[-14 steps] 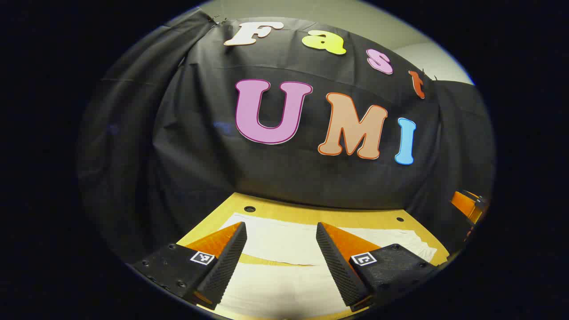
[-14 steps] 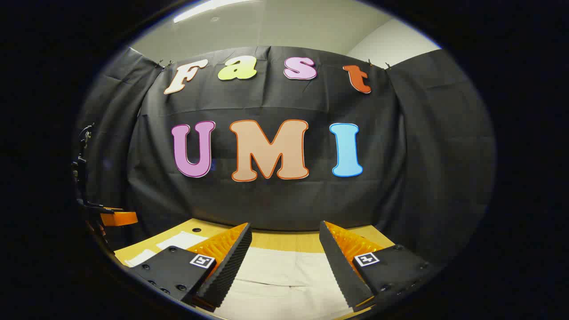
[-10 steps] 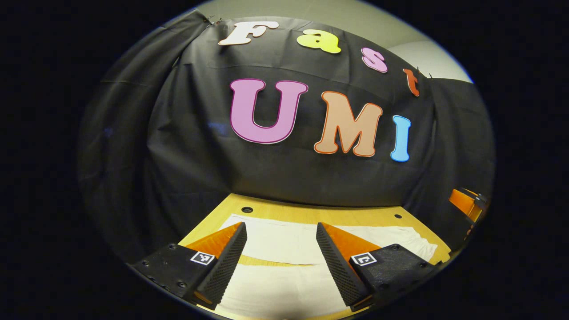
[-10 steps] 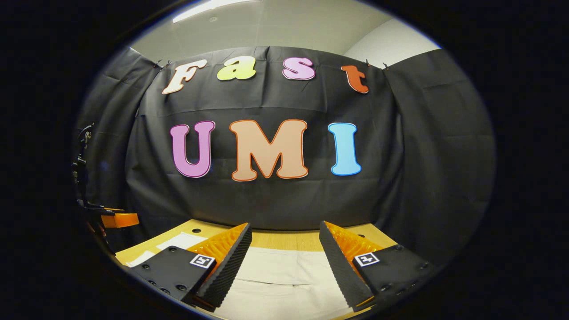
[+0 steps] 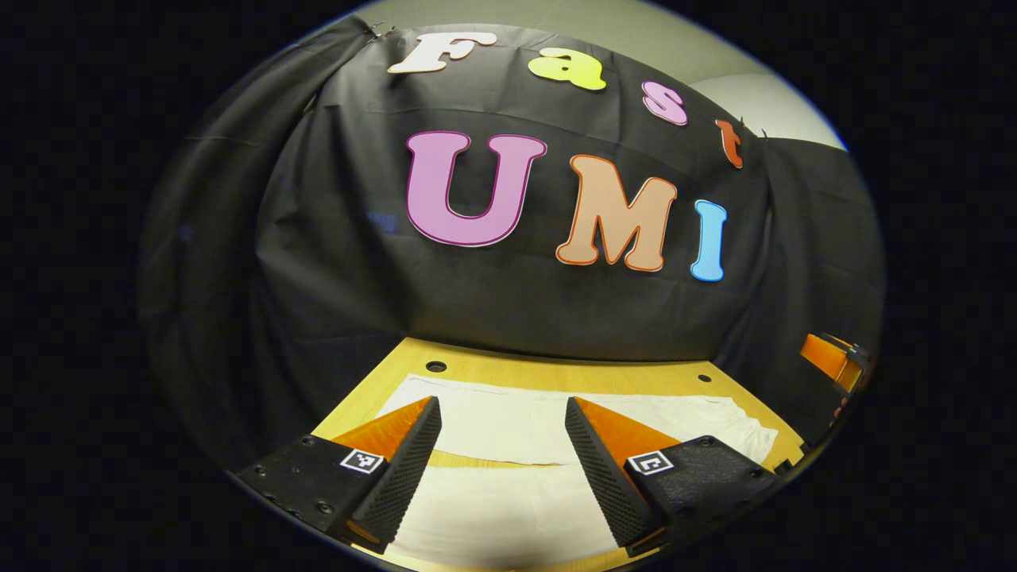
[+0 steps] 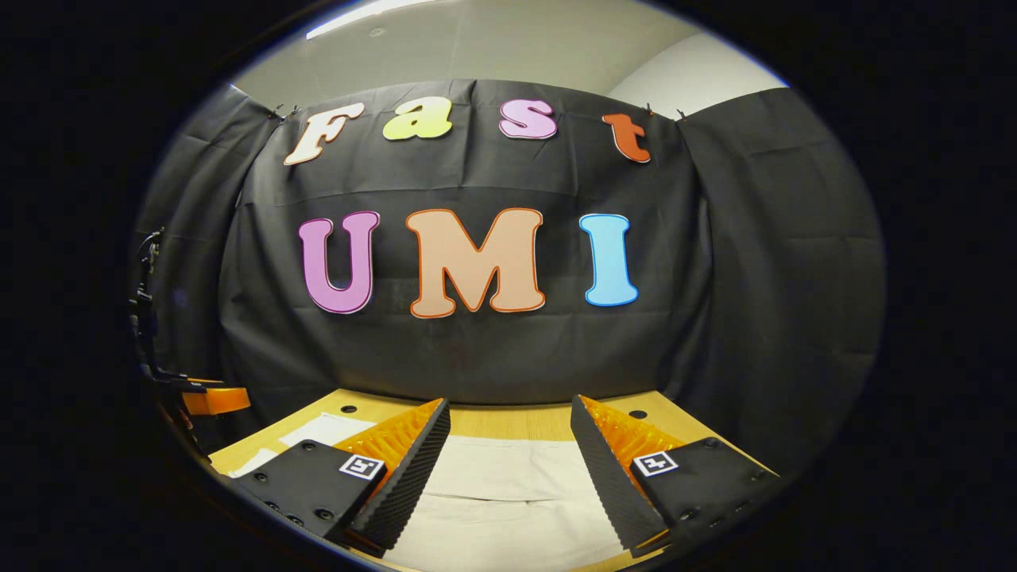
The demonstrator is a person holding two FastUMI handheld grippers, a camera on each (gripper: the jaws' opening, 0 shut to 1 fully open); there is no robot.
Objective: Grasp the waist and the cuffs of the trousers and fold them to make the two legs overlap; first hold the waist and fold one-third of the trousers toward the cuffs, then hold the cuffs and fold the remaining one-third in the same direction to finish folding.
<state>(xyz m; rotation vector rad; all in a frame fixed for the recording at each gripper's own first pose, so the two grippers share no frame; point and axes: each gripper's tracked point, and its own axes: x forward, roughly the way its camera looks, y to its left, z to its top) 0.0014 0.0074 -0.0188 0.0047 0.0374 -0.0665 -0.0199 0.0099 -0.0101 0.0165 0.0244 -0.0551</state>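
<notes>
Tools [image 5: 500,413] [image 6: 508,417] gaping above trousers [image 5: 508,429], table [image 5: 556,373] edge beyond

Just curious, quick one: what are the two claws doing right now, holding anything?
Left gripper: open, holding nothing, above the white trousers.
Right gripper: open, holding nothing.

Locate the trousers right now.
The trousers lie flat on the wooden table below both open tools, showing between the left tool fingers and, in the right gripper view, between the right tool fingers.
</notes>
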